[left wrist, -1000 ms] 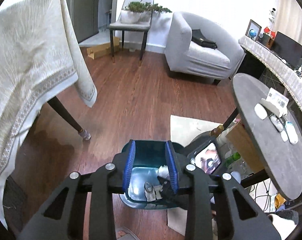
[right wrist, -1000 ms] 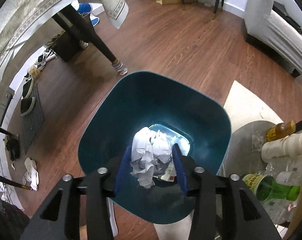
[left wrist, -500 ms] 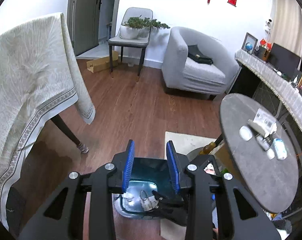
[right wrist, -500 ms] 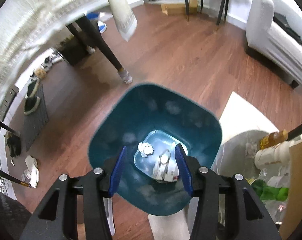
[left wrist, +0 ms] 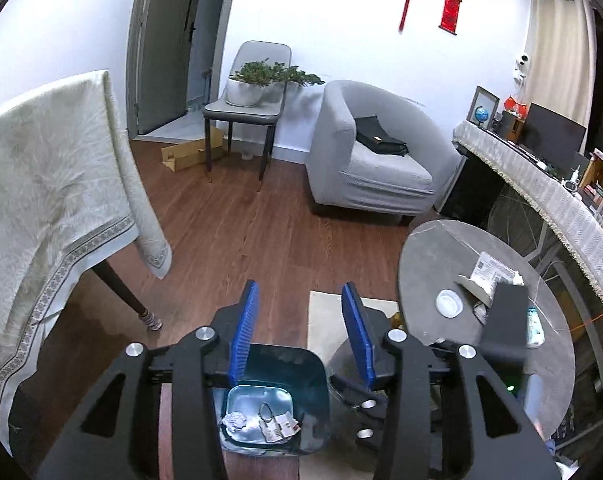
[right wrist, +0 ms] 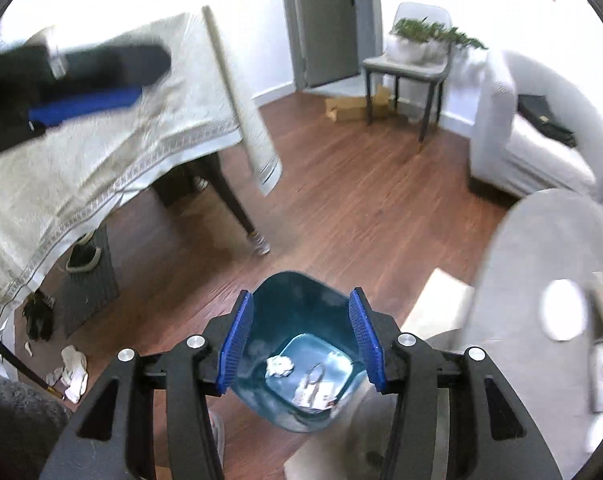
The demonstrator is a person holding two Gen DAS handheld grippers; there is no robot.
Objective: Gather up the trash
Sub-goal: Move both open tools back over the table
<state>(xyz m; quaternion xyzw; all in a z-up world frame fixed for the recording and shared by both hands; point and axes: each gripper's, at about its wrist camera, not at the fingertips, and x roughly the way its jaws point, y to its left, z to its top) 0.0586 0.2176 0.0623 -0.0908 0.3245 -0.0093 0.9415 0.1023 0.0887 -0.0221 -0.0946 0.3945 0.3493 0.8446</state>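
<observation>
**Paper is in the bin**

Left view: the left gripper (left wrist: 297,328) hangs empty, jaws apart, above the teal plastic bin (left wrist: 277,408).

Right view: the right gripper (right wrist: 299,340) is empty too, jaws apart. The crumpled white paper ball (right wrist: 279,366) lies inside the bin (right wrist: 297,304). Next, I think, find more trash.

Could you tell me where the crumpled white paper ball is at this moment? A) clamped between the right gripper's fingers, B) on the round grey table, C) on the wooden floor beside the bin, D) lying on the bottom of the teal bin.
D: the crumpled paper ball lies on the bottom of the teal bin, while the right gripper above it is open and holds nothing.
</observation>
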